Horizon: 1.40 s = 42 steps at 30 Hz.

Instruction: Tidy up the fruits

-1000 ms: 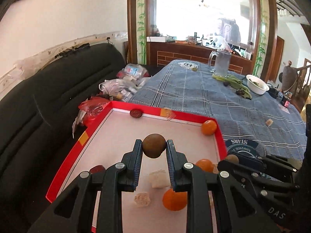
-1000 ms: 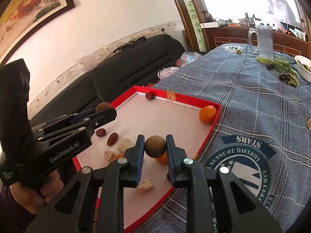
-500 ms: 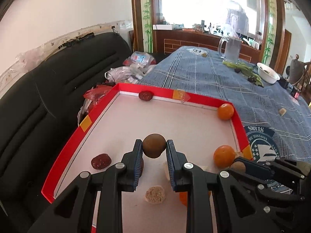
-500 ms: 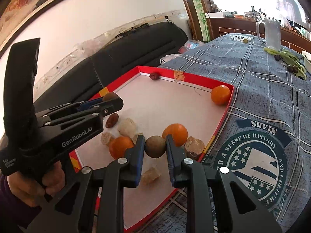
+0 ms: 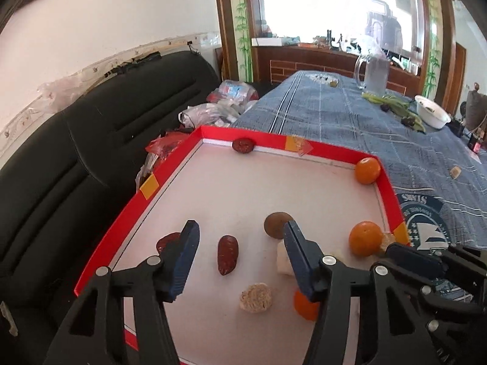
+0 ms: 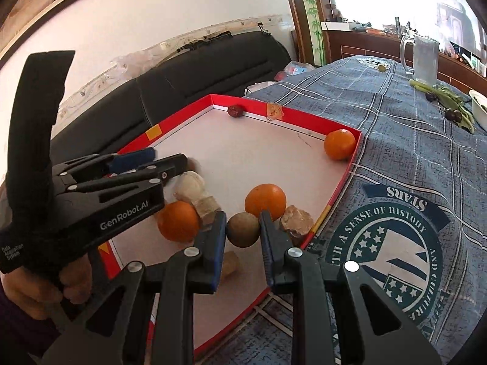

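Note:
A red-rimmed tray (image 5: 322, 149) with a white floor holds oranges (image 5: 367, 170), dark red dates (image 5: 227, 254) and pale lumps (image 5: 255, 297). My left gripper (image 5: 240, 231) hangs over the tray with its jaws opening. A brown round fruit (image 5: 275, 224) lies on the tray floor by the right fingertip, with no pad pressing on it. In the right wrist view, my right gripper (image 6: 243, 216) is shut on a second brown round fruit (image 6: 243, 229) above the tray's near right corner, beside two oranges (image 6: 265, 202). A hand holds the left gripper (image 6: 166, 156) at that view's left.
The tray (image 6: 304, 118) sits on a blue checked tablecloth (image 5: 334, 112). A black sofa (image 5: 91, 127) runs along the left, with plastic bags (image 5: 213, 109) on it. Farther down the table stand a glass pitcher (image 5: 376, 71), a white bowl (image 5: 432, 115) and green stems.
My left gripper's jaws have spread apart and the brown fruit they held now lies on the tray floor. The right gripper keeps its fruit and has sunk a little toward the tray.

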Tool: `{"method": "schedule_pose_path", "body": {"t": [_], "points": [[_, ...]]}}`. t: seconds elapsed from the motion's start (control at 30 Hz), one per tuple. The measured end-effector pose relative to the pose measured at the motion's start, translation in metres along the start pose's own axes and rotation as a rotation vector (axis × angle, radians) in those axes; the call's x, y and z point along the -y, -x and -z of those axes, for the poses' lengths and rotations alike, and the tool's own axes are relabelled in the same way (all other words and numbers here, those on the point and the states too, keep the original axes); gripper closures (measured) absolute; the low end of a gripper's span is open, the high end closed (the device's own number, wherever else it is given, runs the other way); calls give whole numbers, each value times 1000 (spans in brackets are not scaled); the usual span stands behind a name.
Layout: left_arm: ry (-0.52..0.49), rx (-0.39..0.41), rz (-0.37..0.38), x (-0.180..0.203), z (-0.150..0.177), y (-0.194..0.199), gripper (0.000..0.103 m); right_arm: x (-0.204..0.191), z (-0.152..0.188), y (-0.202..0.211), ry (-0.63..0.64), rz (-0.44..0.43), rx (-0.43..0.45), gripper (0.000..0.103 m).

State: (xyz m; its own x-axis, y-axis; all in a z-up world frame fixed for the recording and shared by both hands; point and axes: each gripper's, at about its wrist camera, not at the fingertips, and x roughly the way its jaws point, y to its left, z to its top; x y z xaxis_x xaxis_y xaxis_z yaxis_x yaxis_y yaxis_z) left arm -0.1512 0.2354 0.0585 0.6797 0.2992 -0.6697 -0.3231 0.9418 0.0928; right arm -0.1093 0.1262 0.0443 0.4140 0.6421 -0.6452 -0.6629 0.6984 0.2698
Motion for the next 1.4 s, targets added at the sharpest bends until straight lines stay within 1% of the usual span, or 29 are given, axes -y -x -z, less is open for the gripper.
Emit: {"method": "schedule_pose_path", "body": {"t": [0.03,0.07,0.1,0.13,0.17,0.23,0.43,0.5,0.57,0.67,0.83,0.93,1.03,1.13,1.23,1.27,1.4], "points": [[-3,6,3,1,0,3,35,1,0,2,-8,-6,1,78],[-5,12,7,2,0,5,30,3,-1,5,-14,-7,7,76],[-5,23,7,3,0,9,29,4,-1,8,-20,-6,18,68],[-6,36,8,4,0,13,28,7,-1,14,-30,-5,35,63],[-10,45,12,6,0,18,23,8,-1,18,-38,-5,48,55],[-23,56,14,11,-1,25,22,13,-1,30,-58,-2,92,53],[-35,100,16,24,-1,54,21,25,-1,63,-102,35,173,51],[-42,126,-18,29,2,65,15,28,2,75,-122,40,200,49],[-54,171,-51,35,7,82,9,30,4,88,-135,51,230,47],[-60,202,-55,39,13,102,4,29,9,108,-139,62,268,45],[-70,255,-82,40,26,136,3,18,22,141,-134,85,331,42],[-67,284,-79,36,34,156,1,12,29,159,-155,90,358,39],[-64,316,-74,32,43,177,1,4,35,178,-181,79,383,38],[-52,347,-62,25,55,194,1,-8,43,197,-187,92,417,36],[-47,365,-52,20,63,205,1,-24,55,214,-182,113,452,30],[-41,367,-49,19,64,207,1,-30,59,219,-181,121,461,26],[-9,373,-26,17,66,211,1,-50,76,237,-163,150,503,24]]}}
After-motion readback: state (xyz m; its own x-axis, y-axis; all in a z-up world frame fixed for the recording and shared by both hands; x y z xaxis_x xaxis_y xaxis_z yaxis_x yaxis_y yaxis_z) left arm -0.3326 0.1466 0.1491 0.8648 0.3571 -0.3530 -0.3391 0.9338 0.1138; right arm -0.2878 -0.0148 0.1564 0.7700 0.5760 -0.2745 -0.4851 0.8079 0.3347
